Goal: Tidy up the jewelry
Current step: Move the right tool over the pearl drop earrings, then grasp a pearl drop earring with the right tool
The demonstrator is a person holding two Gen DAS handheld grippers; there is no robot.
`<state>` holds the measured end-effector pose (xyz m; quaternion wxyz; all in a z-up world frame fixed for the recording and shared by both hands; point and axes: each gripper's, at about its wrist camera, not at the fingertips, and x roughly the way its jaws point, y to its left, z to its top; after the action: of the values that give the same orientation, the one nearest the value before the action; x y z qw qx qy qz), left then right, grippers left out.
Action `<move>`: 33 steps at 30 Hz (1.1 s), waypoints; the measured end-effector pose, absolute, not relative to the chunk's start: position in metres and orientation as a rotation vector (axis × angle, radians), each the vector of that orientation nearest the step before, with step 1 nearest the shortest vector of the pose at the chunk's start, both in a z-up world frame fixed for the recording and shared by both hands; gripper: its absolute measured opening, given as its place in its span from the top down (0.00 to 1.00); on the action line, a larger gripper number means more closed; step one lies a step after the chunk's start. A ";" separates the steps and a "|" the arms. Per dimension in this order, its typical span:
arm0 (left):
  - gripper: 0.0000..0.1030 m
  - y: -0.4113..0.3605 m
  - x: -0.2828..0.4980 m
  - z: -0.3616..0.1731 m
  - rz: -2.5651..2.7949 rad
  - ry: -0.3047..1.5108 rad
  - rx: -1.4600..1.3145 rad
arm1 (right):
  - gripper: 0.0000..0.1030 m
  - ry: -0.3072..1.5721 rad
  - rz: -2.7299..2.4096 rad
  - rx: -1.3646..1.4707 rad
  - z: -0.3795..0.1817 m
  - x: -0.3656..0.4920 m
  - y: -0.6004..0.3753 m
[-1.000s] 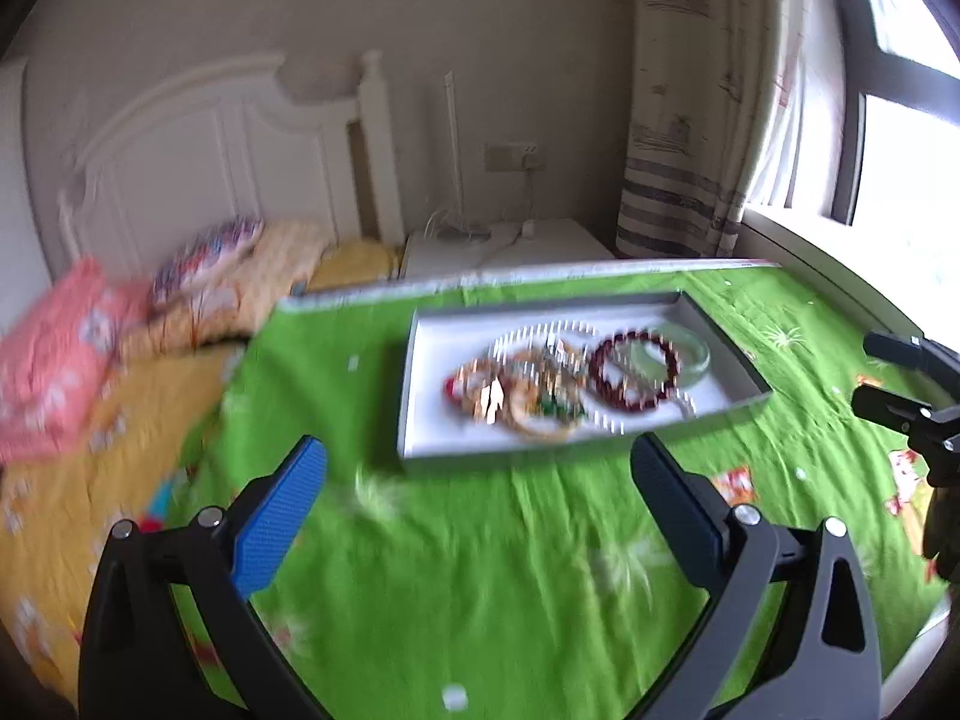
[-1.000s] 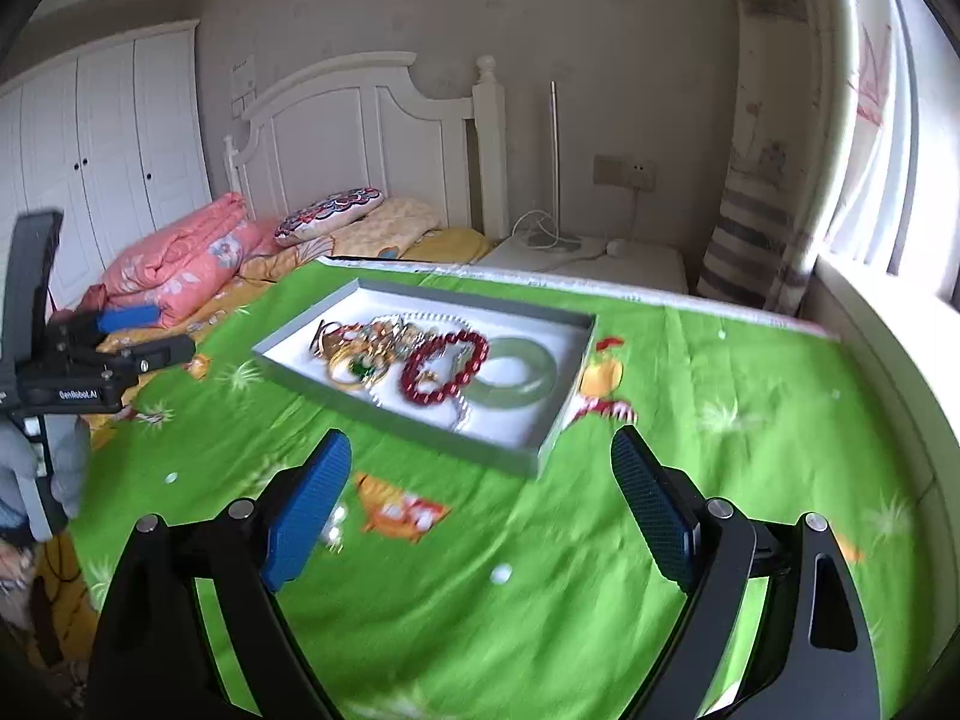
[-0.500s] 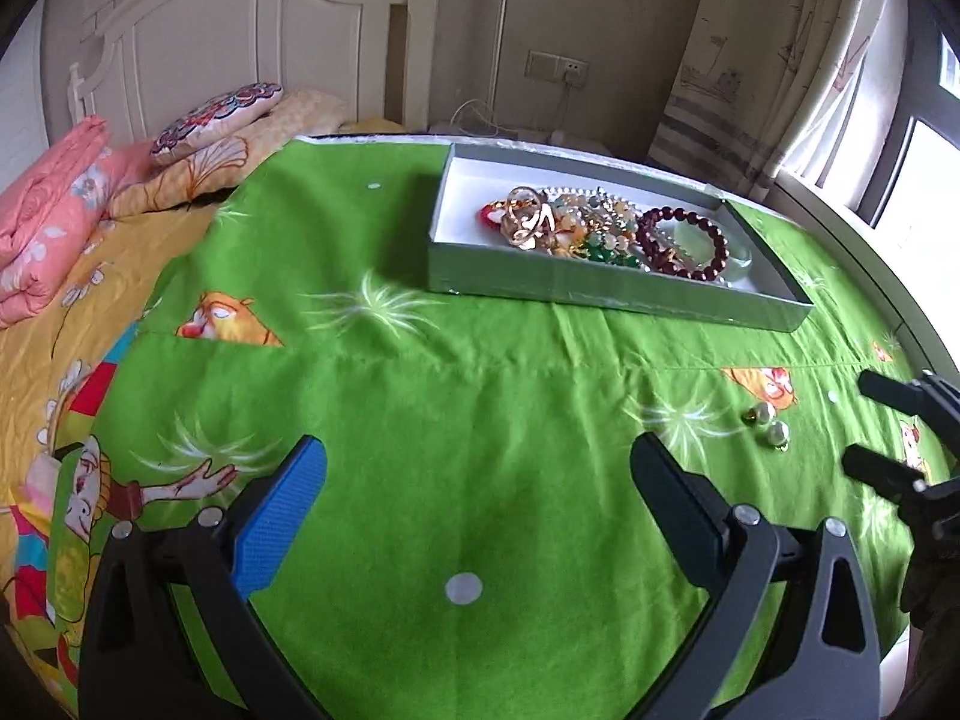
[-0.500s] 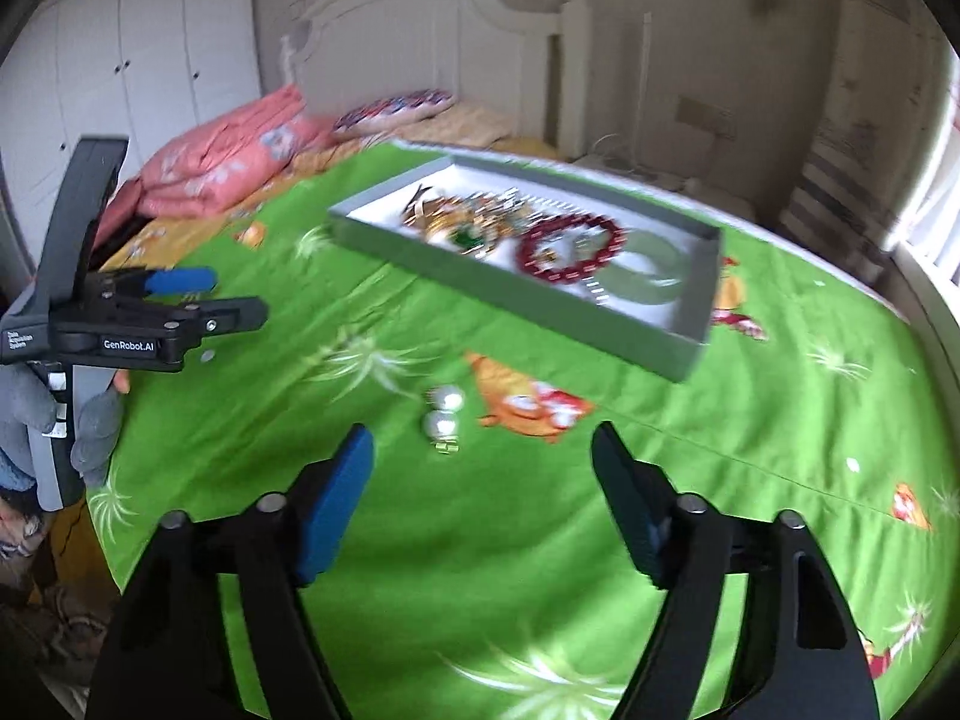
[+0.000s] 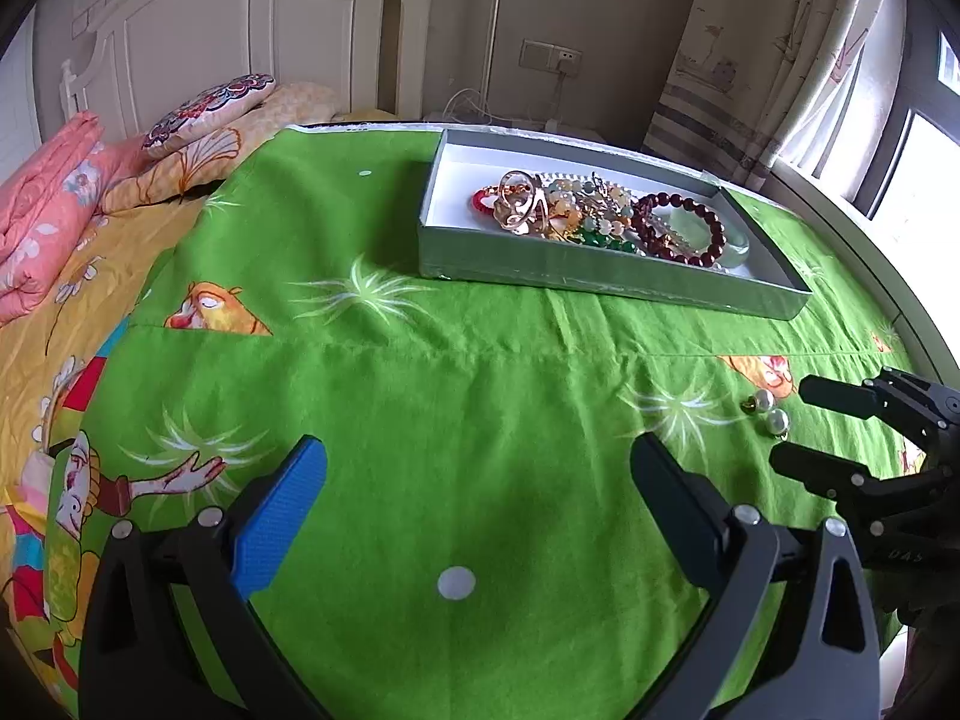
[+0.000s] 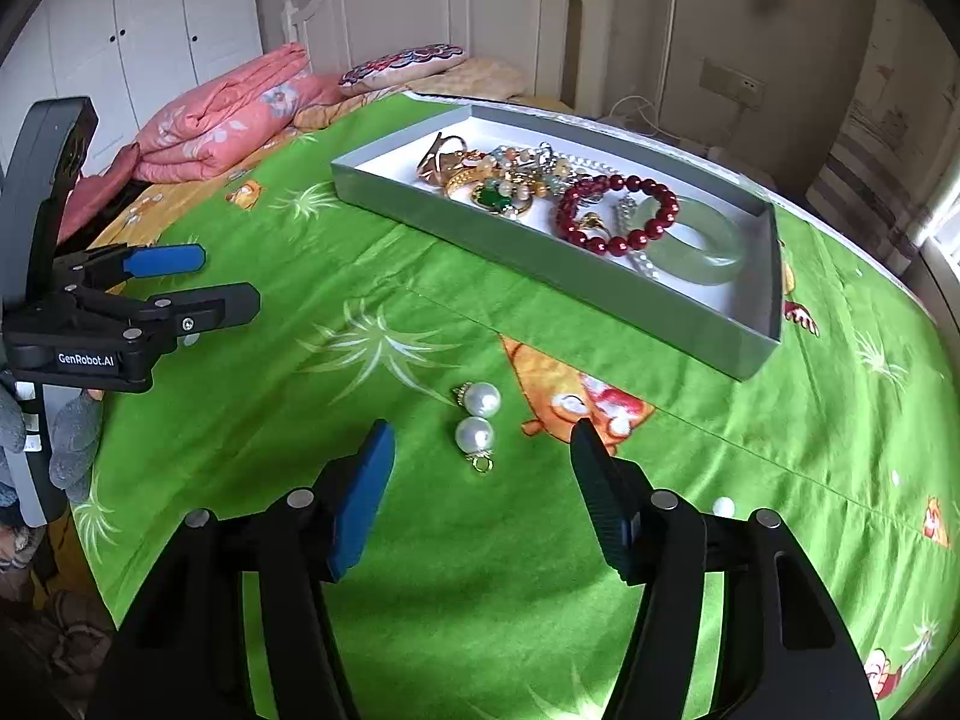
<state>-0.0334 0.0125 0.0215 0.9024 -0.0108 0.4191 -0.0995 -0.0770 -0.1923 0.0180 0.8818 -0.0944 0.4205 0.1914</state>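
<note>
The right gripper (image 6: 483,483) is hovering low over the green cloth (image 6: 420,276) that is covering the desk, near its front edge. Its jaws are standing wide apart and are holding nothing. Two pearl earrings (image 6: 476,423) are lying on the cloth just ahead of these jaws, between the two fingertips and close to each other; each one is carrying a small gold fitting. From the left wrist camera the same pearl earrings (image 5: 770,411) are showing near the right edge of the desk, just beside the tips of the right gripper (image 5: 792,426).

The left gripper (image 5: 477,468) is staying above the front part of the desk, with its jaws also wide open and empty. In the right wrist camera the left gripper (image 6: 228,282) is appearing at the left edge of the desk, apart from the earrings.

A grey tray (image 6: 540,267) is sitting toward the far edge of the desk. Inside it a dark red bead bracelet (image 6: 618,213) is lying partly over a pale green bangle (image 6: 702,246) at the right end, and a tangled heap of gold and coloured jewelry (image 6: 486,177) is filling the middle. Beyond the left edge of the desk a bed with a pink folded quilt (image 6: 222,114) is showing.
</note>
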 end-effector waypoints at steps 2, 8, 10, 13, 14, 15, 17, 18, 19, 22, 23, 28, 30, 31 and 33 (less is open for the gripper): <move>0.02 0.014 -0.032 0.021 -0.203 0.871 -0.028 | 0.47 0.878 0.398 -0.198 0.017 -0.077 -0.192; 0.03 0.018 -0.030 0.019 -0.209 0.890 -0.070 | 0.57 0.879 0.405 -0.195 0.016 -0.078 -0.192; 0.03 0.020 -0.029 0.018 -0.210 0.895 -0.083 | 0.60 0.885 0.407 -0.206 0.014 -0.077 -0.190; 0.03 0.021 -0.029 0.018 -0.208 0.891 -0.088 | 0.62 0.887 0.414 -0.203 0.014 -0.075 -0.189; 0.03 0.021 -0.030 0.018 -0.208 0.887 -0.085 | 0.63 0.888 0.415 -0.198 0.015 -0.074 -0.190; 0.04 0.020 -0.031 0.019 -0.211 0.887 -0.079 | 0.67 0.889 0.411 -0.196 0.014 -0.073 -0.190; 0.08 0.015 -0.035 0.022 -0.224 0.871 -0.059 | 0.80 0.889 0.395 -0.200 0.015 -0.073 -0.190; 0.09 0.011 -0.036 0.024 -0.235 0.862 -0.037 | 0.83 0.887 0.395 -0.207 0.015 -0.074 -0.190; 0.09 0.005 -0.038 0.025 -0.247 0.863 -0.006 | 0.85 0.885 0.397 -0.211 0.015 -0.076 -0.190; 0.20 -0.015 -0.042 0.027 -0.315 0.883 0.036 | 0.85 0.861 0.392 -0.223 0.020 -0.087 -0.192; 0.22 -0.023 -0.044 0.028 -0.343 0.886 0.055 | 0.85 0.850 0.396 -0.210 0.023 -0.090 -0.195; 0.22 -0.087 -0.051 0.034 -0.505 0.862 0.250 | 0.85 0.800 0.344 -0.146 0.039 -0.102 -0.230; 0.37 -0.108 -0.047 0.031 -0.583 0.865 0.299 | 0.85 0.786 0.325 -0.112 0.045 -0.107 -0.248; 0.42 -0.115 -0.046 0.029 -0.605 0.871 0.311 | 0.85 0.782 0.319 -0.102 0.046 -0.109 -0.254; 0.57 -0.130 -0.036 0.023 -0.648 0.900 0.325 | 0.84 0.774 0.313 -0.077 0.048 -0.113 -0.265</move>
<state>-0.0361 -0.1298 0.0225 0.8377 0.1537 0.4253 -0.3063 -0.1128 -0.2651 0.0483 0.9134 -0.0376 0.3756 0.1522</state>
